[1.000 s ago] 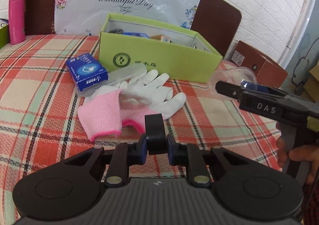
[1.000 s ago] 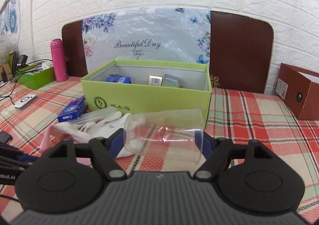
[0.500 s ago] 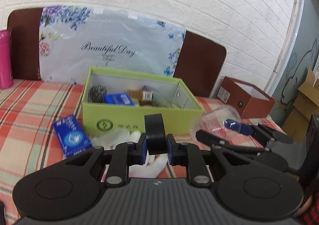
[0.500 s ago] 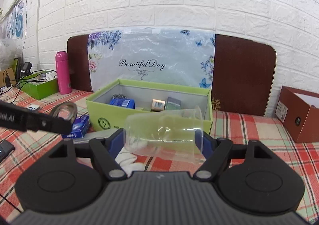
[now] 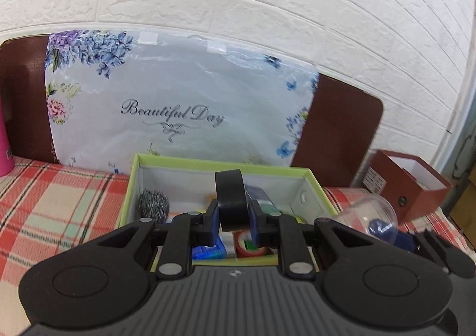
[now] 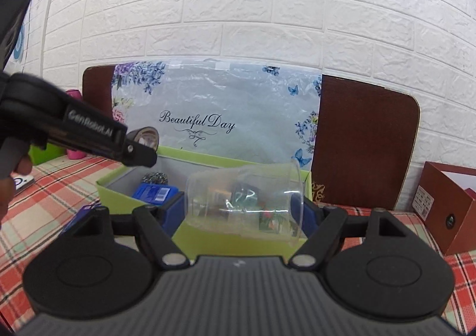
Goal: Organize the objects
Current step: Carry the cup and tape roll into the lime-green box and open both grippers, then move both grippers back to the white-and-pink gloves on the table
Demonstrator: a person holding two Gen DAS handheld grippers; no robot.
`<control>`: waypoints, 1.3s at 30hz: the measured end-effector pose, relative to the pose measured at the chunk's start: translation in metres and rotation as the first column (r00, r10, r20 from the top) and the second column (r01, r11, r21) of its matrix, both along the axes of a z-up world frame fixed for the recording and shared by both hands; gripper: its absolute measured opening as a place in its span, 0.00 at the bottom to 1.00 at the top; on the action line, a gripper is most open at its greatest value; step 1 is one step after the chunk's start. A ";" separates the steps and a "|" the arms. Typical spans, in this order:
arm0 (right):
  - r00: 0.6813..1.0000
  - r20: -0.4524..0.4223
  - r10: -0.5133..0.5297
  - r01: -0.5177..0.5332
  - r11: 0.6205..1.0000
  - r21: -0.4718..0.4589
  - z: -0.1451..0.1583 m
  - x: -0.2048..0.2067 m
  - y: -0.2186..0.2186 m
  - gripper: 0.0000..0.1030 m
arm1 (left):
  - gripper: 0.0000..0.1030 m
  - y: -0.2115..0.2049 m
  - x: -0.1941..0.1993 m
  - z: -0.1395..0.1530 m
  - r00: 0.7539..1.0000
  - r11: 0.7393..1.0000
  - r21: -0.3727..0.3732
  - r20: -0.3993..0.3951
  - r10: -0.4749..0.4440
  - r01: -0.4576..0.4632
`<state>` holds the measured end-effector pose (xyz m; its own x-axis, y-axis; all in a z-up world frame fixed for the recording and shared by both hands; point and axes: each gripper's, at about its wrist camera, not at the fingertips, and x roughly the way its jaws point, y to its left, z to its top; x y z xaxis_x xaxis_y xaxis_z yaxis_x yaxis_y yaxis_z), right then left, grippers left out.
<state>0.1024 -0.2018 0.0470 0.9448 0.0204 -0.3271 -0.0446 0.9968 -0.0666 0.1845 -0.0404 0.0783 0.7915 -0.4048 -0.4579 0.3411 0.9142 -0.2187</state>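
My left tool (image 5: 234, 224) clamps the black tape roll (image 5: 230, 199) over the green box (image 5: 315, 187), right tool (image 6: 244, 211) grips the clear cup (image 6: 244, 202) at 3 o'clock; releasing together risks collision.

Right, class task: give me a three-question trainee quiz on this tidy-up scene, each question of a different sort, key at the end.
1. True or false: the left gripper holds a black tape roll.
2. The clear plastic cup in the right gripper lies: A upright, B on its side, C crushed flat?
3. Fill in: both held things are over or near the ___ box.

Key: 1 true; 2 B; 3 green.
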 end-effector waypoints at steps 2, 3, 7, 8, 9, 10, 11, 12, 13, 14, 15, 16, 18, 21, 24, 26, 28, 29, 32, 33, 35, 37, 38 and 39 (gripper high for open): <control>1.000 0.003 -0.012 0.012 1.000 0.010 -0.002 0.011 -0.003 0.73 | 0.19 0.000 0.016 0.001 1.000 1.000 -0.001 -0.005 0.019 -0.019; 1.000 0.006 -0.020 0.020 1.000 0.016 -0.003 0.016 -0.005 0.73 | 0.19 0.000 0.024 0.000 1.000 1.000 0.002 -0.009 0.026 -0.026; 0.999 0.007 -0.046 0.046 0.999 0.029 -0.007 0.043 -0.011 0.73 | 0.19 -0.001 0.052 -0.007 0.999 0.999 0.022 -0.030 0.044 -0.043; 0.999 0.010 -0.050 0.050 0.998 0.031 -0.008 0.049 -0.013 0.73 | 0.19 -0.001 0.058 -0.010 0.998 0.999 0.024 -0.037 0.047 -0.047; 0.998 0.010 -0.054 0.054 0.998 0.034 -0.008 0.056 -0.014 0.73 | 0.19 -0.001 0.063 -0.012 0.998 0.999 0.023 -0.045 0.050 -0.049; 0.998 0.010 -0.055 0.055 0.998 0.037 -0.009 0.062 -0.014 0.73 | 0.19 -0.001 0.067 -0.015 0.997 0.999 0.021 -0.052 0.051 -0.050; 0.998 0.010 -0.056 0.055 0.998 0.039 -0.011 0.069 -0.015 0.73 | 0.19 -0.002 0.072 -0.017 0.997 0.999 0.018 -0.054 0.049 -0.048; 0.998 0.010 -0.056 0.056 0.998 0.038 -0.012 0.075 -0.016 0.74 | 0.19 -0.003 0.074 -0.020 0.998 0.999 0.020 -0.048 0.046 -0.045; 0.998 0.010 -0.056 0.056 0.998 0.037 -0.015 0.081 -0.016 0.75 | 0.26 -0.005 0.076 -0.023 0.998 0.999 0.026 -0.033 0.045 -0.045; 0.999 0.008 -0.053 0.052 0.998 0.032 -0.018 0.087 -0.016 0.85 | 0.50 -0.005 0.076 -0.026 0.999 0.998 0.037 -0.025 0.045 -0.044; 0.999 -0.014 -0.040 0.040 0.999 0.023 -0.022 0.093 -0.015 0.93 | 0.65 -0.005 0.076 -0.028 0.998 0.997 0.055 -0.026 0.062 -0.060; 0.998 -0.049 -0.032 0.033 0.999 0.013 -0.027 0.098 -0.013 0.98 | 0.78 -0.004 0.073 -0.030 0.997 0.995 0.062 -0.016 0.082 -0.080; 0.997 -0.074 -0.027 0.027 1.000 0.010 -0.038 0.096 -0.012 0.98 | 0.78 0.002 0.064 -0.033 0.997 0.996 0.047 0.015 0.077 -0.077; 0.996 -0.076 -0.040 0.042 0.998 0.036 -0.045 0.085 -0.016 1.00 | 0.79 0.006 0.055 -0.033 0.997 0.996 0.036 0.003 0.080 -0.080; 0.994 -0.096 -0.050 0.058 0.995 0.080 -0.045 0.077 -0.021 1.00 | 0.79 0.008 0.044 -0.029 0.997 0.997 0.028 -0.014 0.078 -0.077; 0.994 -0.097 -0.052 0.061 0.994 0.089 -0.042 0.069 -0.022 1.00 | 0.79 0.008 0.034 -0.025 0.997 0.997 0.021 -0.023 0.080 -0.080; 0.994 -0.090 -0.056 0.063 0.995 0.083 -0.037 0.059 -0.022 1.00 | 0.79 0.007 0.025 -0.021 0.995 0.995 0.028 -0.039 0.092 -0.091; 0.995 -0.087 -0.053 0.061 0.995 0.084 -0.035 0.054 -0.021 1.00 | 0.79 0.006 0.019 -0.019 0.994 0.995 0.038 -0.048 0.099 -0.097; 0.997 -0.071 -0.043 0.049 0.995 0.088 -0.028 0.034 -0.017 1.00 | 0.80 0.004 0.002 -0.015 0.991 0.991 0.068 -0.067 0.116 -0.111; 0.997 -0.065 -0.041 0.046 0.995 0.086 -0.026 0.026 -0.014 1.00 | 0.80 0.003 -0.005 -0.014 0.991 0.991 0.072 -0.069 0.118 -0.113; 0.998 -0.054 -0.030 0.035 0.996 0.086 -0.022 0.012 -0.010 1.00 | 0.80 0.002 -0.018 -0.013 0.991 0.991 0.076 -0.064 0.115 -0.110; 0.999 -0.047 -0.020 0.024 0.996 0.086 -0.020 -0.001 -0.005 1.00 | 0.80 0.002 -0.030 -0.011 0.992 0.991 0.078 -0.056 0.112 -0.107; 0.999 -0.045 -0.016 0.019 0.996 0.084 -0.019 -0.008 -0.002 1.00 | 0.80 0.003 -0.035 -0.010 0.992 0.991 0.078 -0.054 0.110 -0.106; 0.999 -0.042 -0.012 0.015 0.996 0.084 -0.018 -0.014 0.000 1.00 | 0.80 0.003 -0.040 -0.009 0.993 0.991 0.078 -0.054 0.110 -0.105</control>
<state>0.0884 -0.2018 0.0290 0.9307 0.0370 -0.3639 -0.0322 0.9993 0.0194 0.1440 -0.0372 0.0690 0.7998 -0.2819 -0.5299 0.2288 0.9594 -0.1652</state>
